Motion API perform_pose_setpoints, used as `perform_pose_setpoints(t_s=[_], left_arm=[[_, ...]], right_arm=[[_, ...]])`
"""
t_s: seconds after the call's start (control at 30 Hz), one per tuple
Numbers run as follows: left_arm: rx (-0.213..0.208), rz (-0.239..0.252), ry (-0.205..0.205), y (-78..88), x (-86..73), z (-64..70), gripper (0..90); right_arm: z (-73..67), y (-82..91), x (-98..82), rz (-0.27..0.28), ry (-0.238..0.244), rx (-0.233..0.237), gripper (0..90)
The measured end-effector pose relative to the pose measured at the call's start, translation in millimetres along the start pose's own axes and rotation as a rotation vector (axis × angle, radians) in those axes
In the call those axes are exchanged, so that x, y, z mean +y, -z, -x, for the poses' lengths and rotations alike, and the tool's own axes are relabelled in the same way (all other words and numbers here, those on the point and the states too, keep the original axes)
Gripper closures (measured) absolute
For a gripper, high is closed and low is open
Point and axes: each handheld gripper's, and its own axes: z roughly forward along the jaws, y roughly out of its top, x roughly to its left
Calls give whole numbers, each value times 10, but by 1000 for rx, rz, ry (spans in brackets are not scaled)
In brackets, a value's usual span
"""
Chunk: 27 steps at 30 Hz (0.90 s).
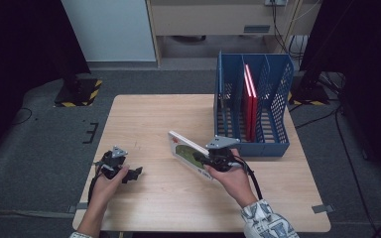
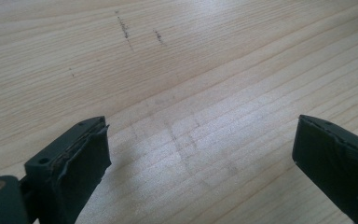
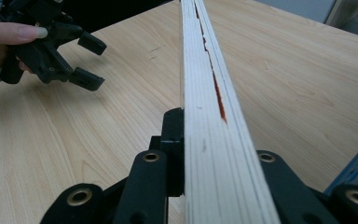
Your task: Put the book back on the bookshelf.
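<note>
Pale wood worktop carries a blue rack with red books standing in it. The right tool is clamped on a thin book, held tilted just above the worktop near the rack. The left tool rests wide and empty. Gripped at one end, the book could swing, slip, or catch a divider going in.

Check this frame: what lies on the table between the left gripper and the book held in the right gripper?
Nothing: the high view shows bare table between left gripper and book; right gripper grips it.
</note>
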Motion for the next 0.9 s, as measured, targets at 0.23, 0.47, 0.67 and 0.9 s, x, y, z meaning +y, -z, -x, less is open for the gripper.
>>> perform_pose_setpoints(t_s=[0.23,0.47,0.67,0.9], left_arm=[[-2,-1,3,2,-2,0,35],[-2,0,2,0,2,3,36],[-2,6,7,7,6,7,39],[0,-1,1,3,3,1,38]], right_arm=[[19,115,-25,8,-6,-6,756],[14,202,-112,16,-19,-10,756],[42,315,-192,23,-35,-22,755],[61,481,-257,32,-52,-41,755]])
